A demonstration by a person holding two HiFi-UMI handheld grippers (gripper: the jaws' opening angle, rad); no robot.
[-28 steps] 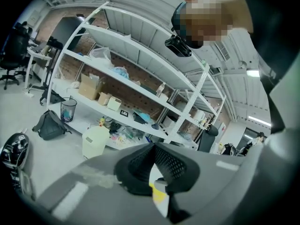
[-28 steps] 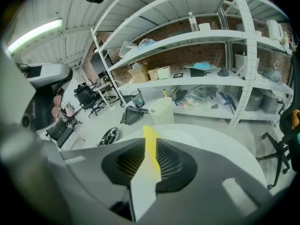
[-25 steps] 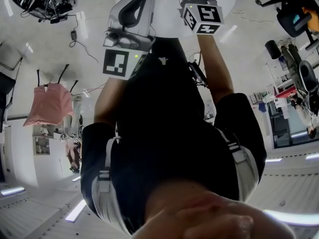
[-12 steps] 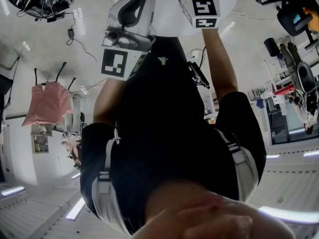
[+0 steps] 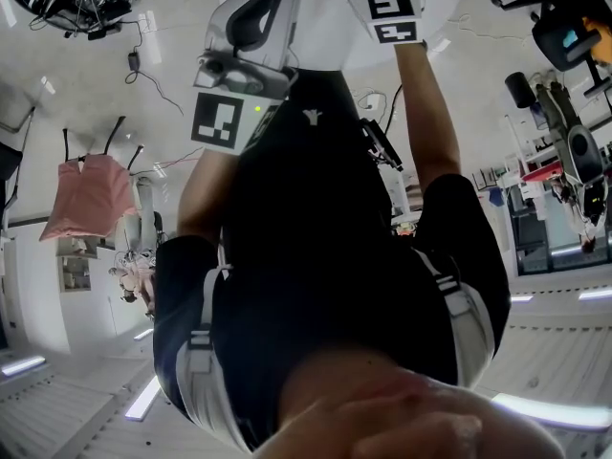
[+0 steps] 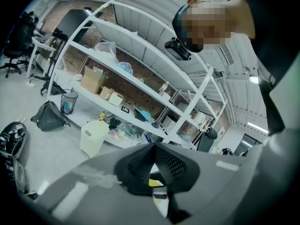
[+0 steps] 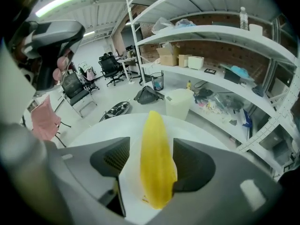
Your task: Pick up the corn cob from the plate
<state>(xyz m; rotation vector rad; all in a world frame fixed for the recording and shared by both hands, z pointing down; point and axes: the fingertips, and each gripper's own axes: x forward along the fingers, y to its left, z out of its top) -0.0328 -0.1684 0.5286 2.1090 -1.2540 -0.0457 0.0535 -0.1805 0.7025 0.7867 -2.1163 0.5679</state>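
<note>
Fingers point(image 7: 193, 168) of the right gripper point(image 7: 150, 159) stand apart around the smooth yellow tapered corn cob point(image 7: 157, 177) — the right one touches it, the left shows a gap. The cob lies on white; I can't make out a plate rim. Best to centre, then close gently on the thick near end. The left gripper point(image 6: 153, 148) is closed, empty.

yellow corn cob point(image 7: 157, 168) between the right gripper's point(image 7: 151, 159) parted fingers point(image 7: 193, 165)
</note>
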